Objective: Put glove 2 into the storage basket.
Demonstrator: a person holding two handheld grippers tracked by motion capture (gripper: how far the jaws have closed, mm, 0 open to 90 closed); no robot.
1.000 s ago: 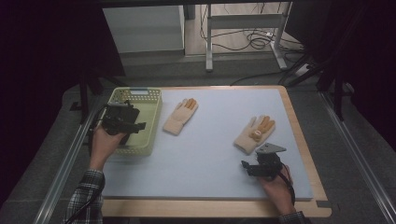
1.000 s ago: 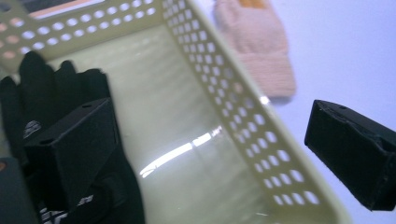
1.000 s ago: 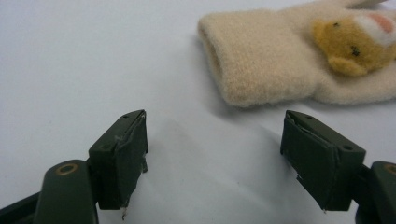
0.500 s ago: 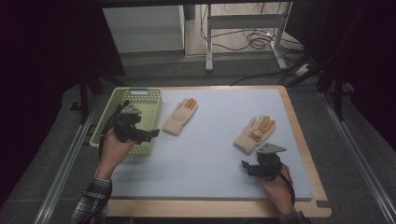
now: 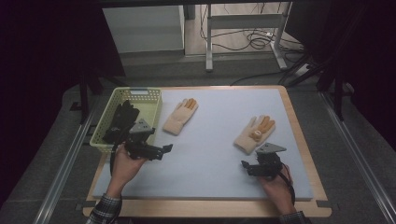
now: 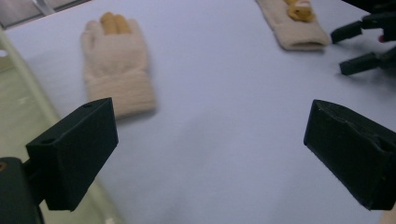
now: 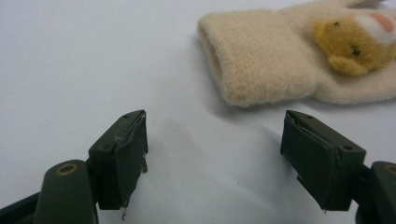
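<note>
2 cream gloves [image 5: 180, 116] [image 5: 254, 134] on the mat, 1 green basket [image 5: 151, 112] far left, dark gloves [image 5: 120, 120] inside it, count unclear.

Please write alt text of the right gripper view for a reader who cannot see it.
Two open black tongs hold nothing above a pale blue-grey table mat. Just beyond them lies a cream knitted glove, cuff toward the camera, with a small yellow bear face on it.

No readable text (labels, brands, numbers) anywhere.
</note>
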